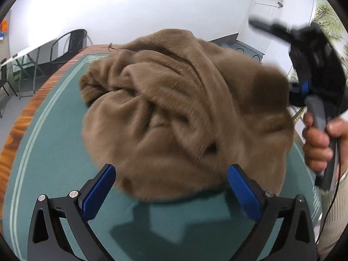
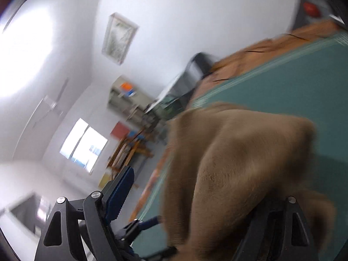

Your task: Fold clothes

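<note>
Left hand-held gripper [image 1: 171, 193], as I see it from its own camera: jaws spread wide, blue pads [image 1: 99, 192] clear of everything, nothing between them but the near edge of the cloth, which they do not press; released. Right hand-held gripper [image 2: 187, 198]: jaws also wide apart, one blue pad bare at the left of its view, the other finger buried behind brown fabric draped over it; I read it as released, with the cloth lying on it rather than pinched; in the left camera's view it shows as a dark blurred body up at the right, gripped by a person's hand [image 1: 319, 143] on a grey handle, with a thin cable trailing down.

Inventory, largest first:
- table [image 1: 54, 152]: green cover with pale stripes along the border, wood-grain edge beyond;
- brown plush garment [image 1: 184, 113]: one crumpled heap, unfolded, lying on the green cover mid-table, just ahead of my left pads; its right side rises toward the right hand-held gripper;
- black chairs [image 1: 71, 45]: by the far wall, beside a pale folding table;
- framed picture [image 2: 118, 38]: on the white wall in the right camera's view, blurred;
- window [image 2: 83, 145]: bright, details lost to blur.
</note>
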{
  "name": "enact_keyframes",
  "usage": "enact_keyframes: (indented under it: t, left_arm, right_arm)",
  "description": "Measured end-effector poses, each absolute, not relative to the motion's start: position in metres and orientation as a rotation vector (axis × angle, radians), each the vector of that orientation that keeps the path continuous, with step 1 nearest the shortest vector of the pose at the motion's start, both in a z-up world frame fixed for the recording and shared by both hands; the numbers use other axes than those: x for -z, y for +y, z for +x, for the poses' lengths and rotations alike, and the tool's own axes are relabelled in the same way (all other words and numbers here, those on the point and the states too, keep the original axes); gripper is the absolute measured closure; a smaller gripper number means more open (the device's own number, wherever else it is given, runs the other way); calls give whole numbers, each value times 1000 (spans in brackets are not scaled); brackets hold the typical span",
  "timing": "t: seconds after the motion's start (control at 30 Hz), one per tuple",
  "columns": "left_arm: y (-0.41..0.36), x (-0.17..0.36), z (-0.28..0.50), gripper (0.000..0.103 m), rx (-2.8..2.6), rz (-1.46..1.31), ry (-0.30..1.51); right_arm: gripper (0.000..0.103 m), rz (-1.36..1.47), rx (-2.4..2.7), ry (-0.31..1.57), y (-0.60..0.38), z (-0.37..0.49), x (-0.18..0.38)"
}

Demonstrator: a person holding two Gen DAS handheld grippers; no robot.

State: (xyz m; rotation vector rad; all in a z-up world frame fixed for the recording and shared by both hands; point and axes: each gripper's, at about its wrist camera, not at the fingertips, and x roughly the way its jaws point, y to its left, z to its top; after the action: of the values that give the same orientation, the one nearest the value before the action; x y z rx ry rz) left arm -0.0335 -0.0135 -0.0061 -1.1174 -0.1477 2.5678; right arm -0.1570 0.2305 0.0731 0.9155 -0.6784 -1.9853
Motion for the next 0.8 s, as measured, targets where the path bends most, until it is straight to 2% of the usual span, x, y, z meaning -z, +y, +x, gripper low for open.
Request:
enact_keyframes:
  t: [0.23, 0.4, 0.5, 0.8]
  left_arm:
    - [-49, 1, 25, 0, -2633, -1061, -85]
    - [-81, 13, 56, 0, -2597, -1134, -243]
    - [-94, 22, 70, 0, -2594, -1172, -307]
    - [-53, 21, 102, 0, -2504, -1097, -196]
  right_arm:
    - [20, 829, 1664, -396, 122, -101, -95]
    - [16, 866, 1608, -183, 73, -52, -89]
    - [16, 880, 1607, -131, 57, -32, -88]
    - [15, 865, 1778, 205, 31, 20, -86]
